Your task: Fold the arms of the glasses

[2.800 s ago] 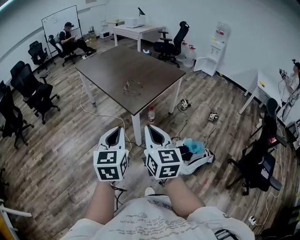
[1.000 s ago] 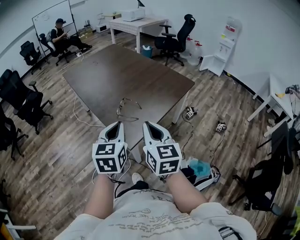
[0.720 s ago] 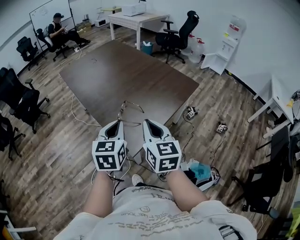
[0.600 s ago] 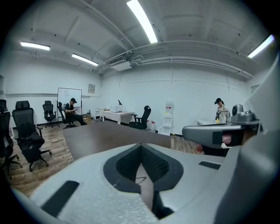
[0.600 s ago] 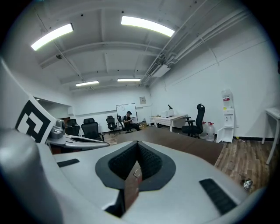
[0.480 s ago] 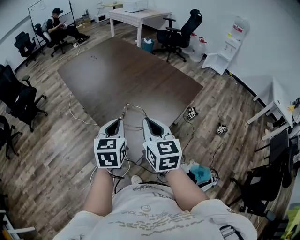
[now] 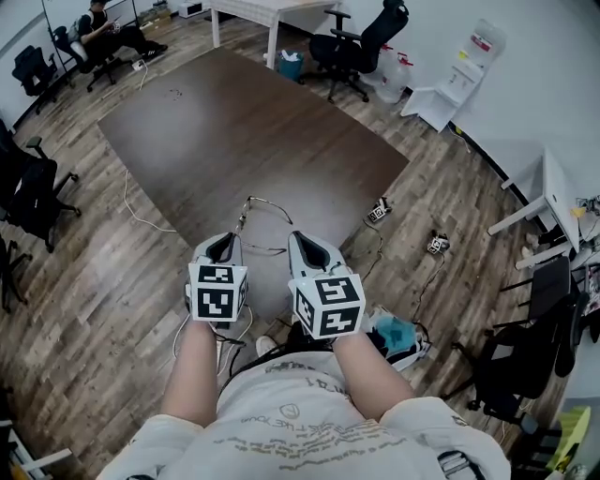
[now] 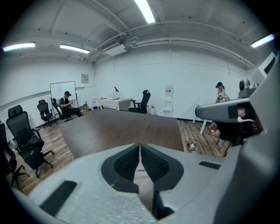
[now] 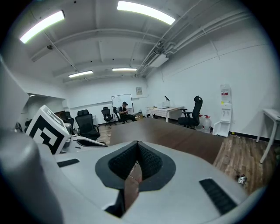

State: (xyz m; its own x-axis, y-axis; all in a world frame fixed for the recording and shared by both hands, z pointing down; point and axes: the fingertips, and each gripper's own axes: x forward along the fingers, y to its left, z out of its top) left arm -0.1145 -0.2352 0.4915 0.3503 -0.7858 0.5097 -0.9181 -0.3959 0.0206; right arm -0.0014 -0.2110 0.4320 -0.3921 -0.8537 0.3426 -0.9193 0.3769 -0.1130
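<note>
Thin wire-framed glasses [image 7: 251, 201] lie with their arms spread on the dark brown table [image 7: 262, 122], close to its near corner. My left gripper [image 7: 227, 238] hovers just short of them on the left, jaws shut with nothing between them. My right gripper [image 7: 296, 235] hovers beside it on the right, likewise shut and empty. In the left gripper view the pads of the left gripper [image 8: 140, 146] meet over the tabletop [image 8: 131, 129]. In the right gripper view the right gripper [image 9: 137, 144] is closed too, with the left gripper's marker cube [image 9: 46, 127] at its left.
Black office chairs [image 7: 28, 187] stand to the table's left and beyond it [image 7: 361, 47]. A person [image 7: 94, 23] sits at the far left. Cables, small devices [image 7: 380, 211] and a bag with a blue item [image 7: 398, 333] lie on the wood floor on the right.
The view has closed in on the table. Both grippers have moved forward and lower, side by side, and the glasses now lie just beyond their tips. Both stayed shut.
</note>
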